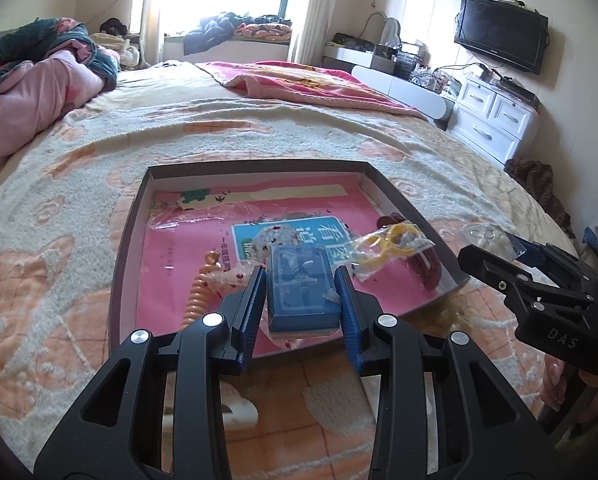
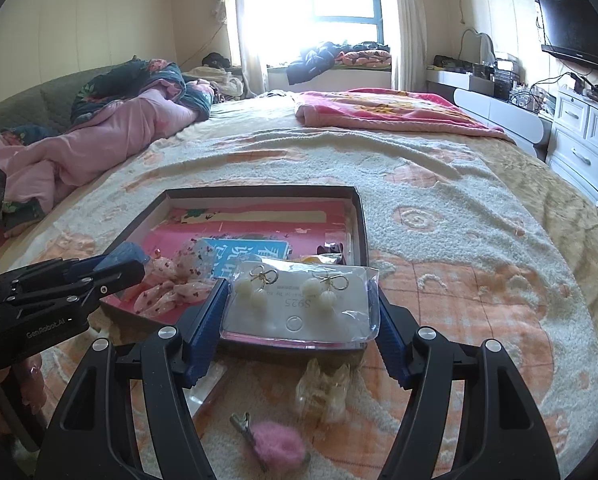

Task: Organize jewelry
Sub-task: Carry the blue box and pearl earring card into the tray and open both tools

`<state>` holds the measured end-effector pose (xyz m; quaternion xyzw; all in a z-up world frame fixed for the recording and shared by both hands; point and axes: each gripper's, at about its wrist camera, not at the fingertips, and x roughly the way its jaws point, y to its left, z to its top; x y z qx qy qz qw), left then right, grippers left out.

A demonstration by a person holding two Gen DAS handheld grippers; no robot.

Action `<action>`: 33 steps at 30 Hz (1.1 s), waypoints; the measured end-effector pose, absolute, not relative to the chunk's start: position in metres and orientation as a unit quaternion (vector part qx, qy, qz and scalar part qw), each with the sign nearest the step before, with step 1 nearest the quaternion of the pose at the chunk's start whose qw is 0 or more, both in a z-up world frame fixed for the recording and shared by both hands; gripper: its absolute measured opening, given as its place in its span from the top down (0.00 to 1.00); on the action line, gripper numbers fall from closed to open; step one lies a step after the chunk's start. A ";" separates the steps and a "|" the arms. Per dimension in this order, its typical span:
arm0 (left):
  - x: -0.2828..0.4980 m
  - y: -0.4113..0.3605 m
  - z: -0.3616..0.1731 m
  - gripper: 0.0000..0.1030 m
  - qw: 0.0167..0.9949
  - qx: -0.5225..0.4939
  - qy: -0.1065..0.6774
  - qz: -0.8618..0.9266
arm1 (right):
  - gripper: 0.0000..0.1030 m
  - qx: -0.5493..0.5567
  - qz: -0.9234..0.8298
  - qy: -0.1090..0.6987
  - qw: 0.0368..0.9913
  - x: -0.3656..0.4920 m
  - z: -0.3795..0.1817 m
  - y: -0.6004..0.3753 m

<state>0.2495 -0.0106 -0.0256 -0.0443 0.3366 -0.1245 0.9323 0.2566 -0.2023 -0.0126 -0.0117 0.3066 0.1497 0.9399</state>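
Both loads over the tray, ready to set down.

My left tool (image 1: 301,276) is clamped on a small blue box (image 1: 301,286), and my right tool (image 2: 299,312) grips a bagged earring card (image 2: 299,304); both hang over the near edge of the tray (image 1: 131,216) on the bed (image 1: 259,128). Next, I reckon: lower each onto bare pink lining, clear of the yellow clip (image 1: 391,240), then release.

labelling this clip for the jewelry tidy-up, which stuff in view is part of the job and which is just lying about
Part of the job:
- blue box in left gripper
- pearl earring pack in right gripper
- tray
- yellow ring bag
- pink fluffy clip
- clear claw clip

Lying about:
- pink quilt
- red blanket
- TV
- white drawers
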 end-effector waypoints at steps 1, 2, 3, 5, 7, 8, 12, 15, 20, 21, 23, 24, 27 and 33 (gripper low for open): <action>0.252 -0.010 -0.026 0.73 0.932 -0.044 0.338 -0.124 | 0.37 -0.012 0.151 0.307 0.940 0.259 -0.013 -0.202; 0.254 -0.010 -0.027 0.73 0.932 -0.043 0.338 -0.122 | 0.37 -0.013 0.150 0.307 0.940 0.261 -0.014 -0.202; 0.257 -0.010 -0.027 0.73 0.932 -0.043 0.339 -0.120 | 0.37 -0.013 0.151 0.307 0.939 0.262 -0.014 -0.201; 0.262 -0.009 -0.028 0.73 0.932 -0.043 0.341 -0.118 | 0.37 -0.014 0.153 0.310 0.938 0.266 -0.015 -0.200; 0.267 -0.007 -0.030 0.73 0.931 -0.042 0.343 -0.114 | 0.37 -0.019 0.154 0.313 0.937 0.270 -0.017 -0.199; 0.269 -0.006 -0.031 0.73 0.931 -0.043 0.344 -0.112 | 0.37 -0.019 0.155 0.315 0.936 0.273 -0.018 -0.198; 0.277 -0.002 -0.033 0.73 0.931 -0.043 0.348 -0.104 | 0.37 -0.024 0.157 0.323 0.933 0.283 -0.022 -0.196; 0.284 0.003 -0.035 0.73 0.930 -0.047 0.352 -0.095 | 0.37 -0.028 0.159 0.329 0.930 0.288 -0.026 -0.191; 0.292 0.010 -0.038 0.73 0.931 -0.043 0.353 -0.080 | 0.37 -0.046 0.168 0.344 0.923 0.300 -0.034 -0.178; 0.293 0.010 -0.038 0.73 0.932 -0.040 0.352 -0.078 | 0.37 -0.049 0.169 0.349 0.921 0.302 -0.035 -0.175; 0.296 0.011 -0.039 0.73 0.932 -0.037 0.354 -0.074 | 0.37 -0.055 0.171 0.358 0.916 0.307 -0.040 -0.169; 0.297 0.012 -0.040 0.73 0.931 -0.038 0.355 -0.074 | 0.37 -0.057 0.172 0.362 0.914 0.309 -0.042 -0.166; 0.301 0.014 -0.041 0.73 0.931 -0.036 0.357 -0.070 | 0.36 -0.066 0.181 0.367 0.910 0.312 -0.046 -0.157; 0.309 0.021 -0.046 0.73 0.929 -0.039 0.362 -0.059 | 0.36 -0.073 0.191 0.375 0.904 0.315 -0.052 -0.148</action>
